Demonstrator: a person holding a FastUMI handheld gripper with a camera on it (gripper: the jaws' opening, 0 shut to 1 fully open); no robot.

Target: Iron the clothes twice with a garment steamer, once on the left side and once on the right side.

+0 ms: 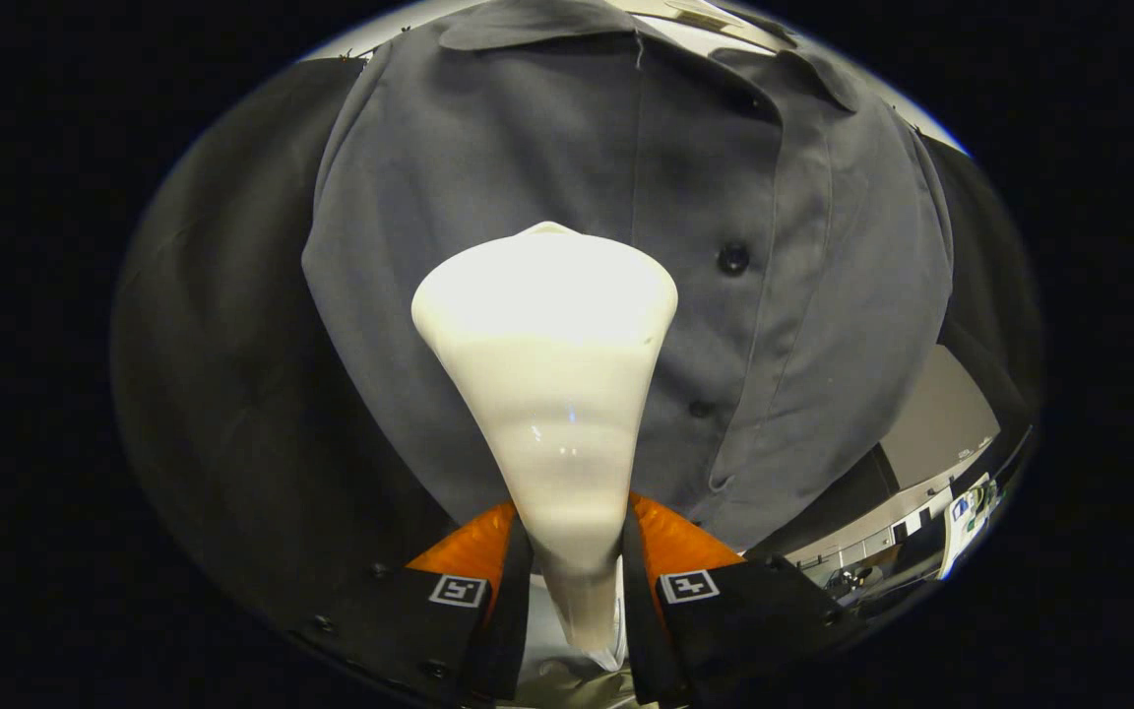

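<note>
Steamer (547, 394) clamped between jaws, head against grey shirt (488, 148)

Glossy smooth plastic steamer (547, 394); matt woven cloth shirt (488, 148) with shiny buttons (732, 258)

Gripper (572, 551) camera faces the hanging shirt (547, 148) from close up.

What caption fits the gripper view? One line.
Gripper shut on a white garment steamer, its head facing a hanging grey shirt.
</note>
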